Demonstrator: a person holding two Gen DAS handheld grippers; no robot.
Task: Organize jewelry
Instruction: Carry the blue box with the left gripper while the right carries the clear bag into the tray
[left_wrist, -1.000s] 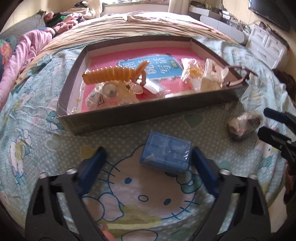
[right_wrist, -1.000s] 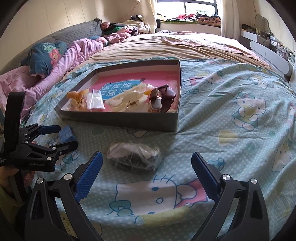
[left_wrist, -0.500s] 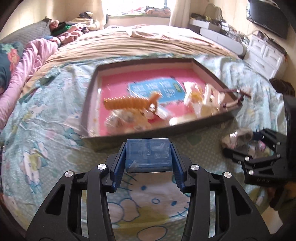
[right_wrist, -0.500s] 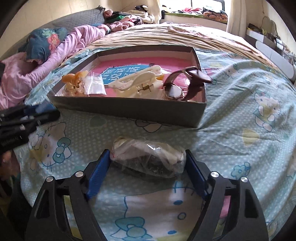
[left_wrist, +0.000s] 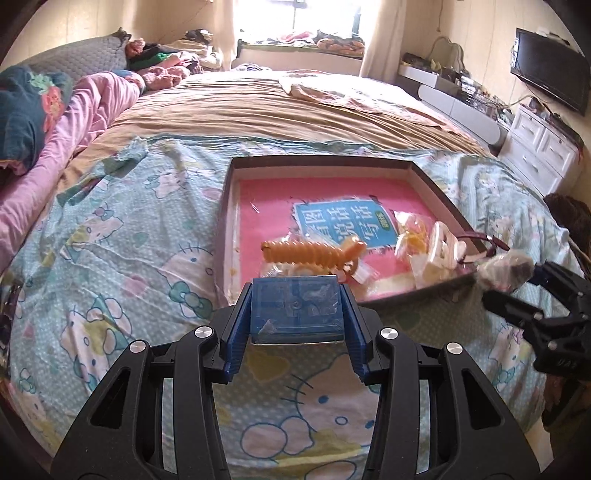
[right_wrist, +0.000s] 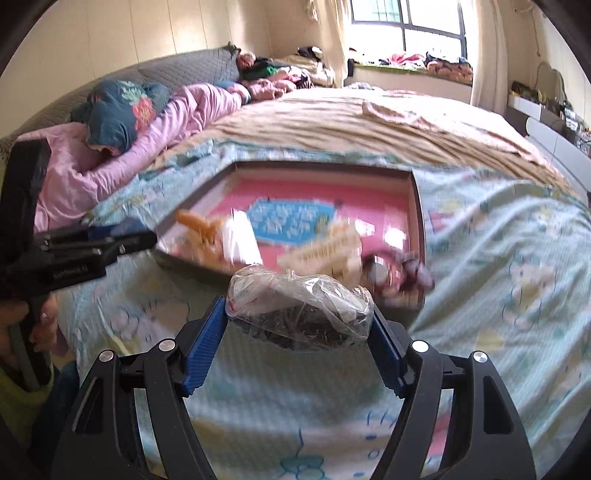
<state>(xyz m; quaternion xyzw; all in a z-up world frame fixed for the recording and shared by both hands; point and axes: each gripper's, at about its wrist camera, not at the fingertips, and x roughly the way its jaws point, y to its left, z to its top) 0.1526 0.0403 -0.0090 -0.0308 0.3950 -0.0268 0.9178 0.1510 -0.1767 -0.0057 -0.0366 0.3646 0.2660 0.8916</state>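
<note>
Left gripper (left_wrist: 295, 325) clamped on small translucent blue plastic box (left_wrist: 295, 308), held above cartoon-print bedsheet (left_wrist: 122, 240). Right gripper (right_wrist: 297, 334) closing on crumpled clear plastic bag of dark jewelry (right_wrist: 299, 314), before shallow grey cardboard tray (right_wrist: 416, 206).

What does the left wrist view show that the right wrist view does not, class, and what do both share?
Only the left wrist view shows the blue box face-on between the left gripper pads, plus a wall television. Only the right wrist view shows the right gripper closing, pads on the plastic bag, and a hand. Both show the tray on the bed.
</note>
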